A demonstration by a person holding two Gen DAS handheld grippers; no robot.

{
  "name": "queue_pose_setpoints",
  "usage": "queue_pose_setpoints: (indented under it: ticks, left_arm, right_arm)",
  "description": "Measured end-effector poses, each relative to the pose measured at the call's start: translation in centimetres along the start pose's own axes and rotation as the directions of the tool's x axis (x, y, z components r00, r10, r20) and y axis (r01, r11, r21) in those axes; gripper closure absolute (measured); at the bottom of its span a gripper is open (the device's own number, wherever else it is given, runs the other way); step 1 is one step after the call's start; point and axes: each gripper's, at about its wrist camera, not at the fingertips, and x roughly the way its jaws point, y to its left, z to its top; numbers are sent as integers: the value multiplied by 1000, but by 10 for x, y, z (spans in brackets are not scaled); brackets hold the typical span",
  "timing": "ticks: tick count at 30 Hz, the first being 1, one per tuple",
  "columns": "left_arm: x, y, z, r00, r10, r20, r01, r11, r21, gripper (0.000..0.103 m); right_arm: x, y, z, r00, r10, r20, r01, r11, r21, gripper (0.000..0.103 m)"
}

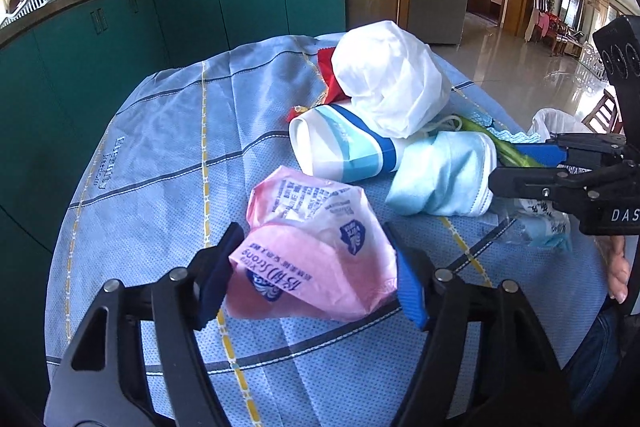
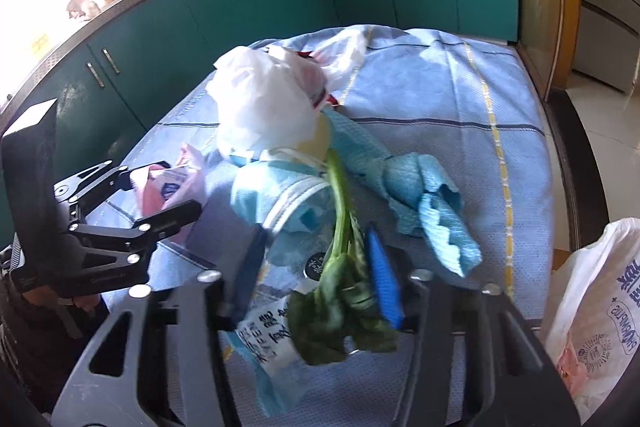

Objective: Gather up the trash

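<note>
Trash lies on a table with a blue checked cloth (image 1: 168,147). My left gripper (image 1: 312,267) is open, its jaws on either side of a crumpled pink tissue wrapper (image 1: 312,239), also in the right wrist view (image 2: 168,187). My right gripper (image 2: 316,271) is open around a green vegetable stalk (image 2: 340,227) with wilted leaves, above a clear printed wrapper (image 2: 268,343). Beyond lie a light blue face mask (image 1: 444,179), a tipped paper cup (image 1: 340,147), a white plastic bag (image 1: 392,79), a red wrapper (image 1: 330,67) and a blue rag (image 2: 420,195).
Teal kitchen cabinets (image 1: 180,7) curve behind the table, with pots and a dish rack on the counter. A white printed plastic bag (image 2: 600,307) hangs open at the table's right edge. A tiled floor and a doorway lie to the right.
</note>
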Motion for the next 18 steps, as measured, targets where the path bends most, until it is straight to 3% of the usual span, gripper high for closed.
queue_pose_setpoints:
  ticks: [2,4,12,18]
  left_arm:
    - [0,1,0,1000,2,2,-2,1000,-2,35]
    - [-1,1,0,1000,2,3,-2,1000,0,35]
    - [2,1,0,1000,2,-6,-2,1000,1,32]
    - [6,-1,-1,1000,12,-20,-12,1000,11,30]
  right_arm:
    - [-1,4,0,1000,-4,-2,4,1000,-16,74]
    - [-2,4,-1,1000,3,-3,-3,1000,-20,77]
    - [2,4,-1,1000,-5,-19,5,1000,-17,76]
    - [6,6,-1,999,-19,-33,19,1000,-20,69]
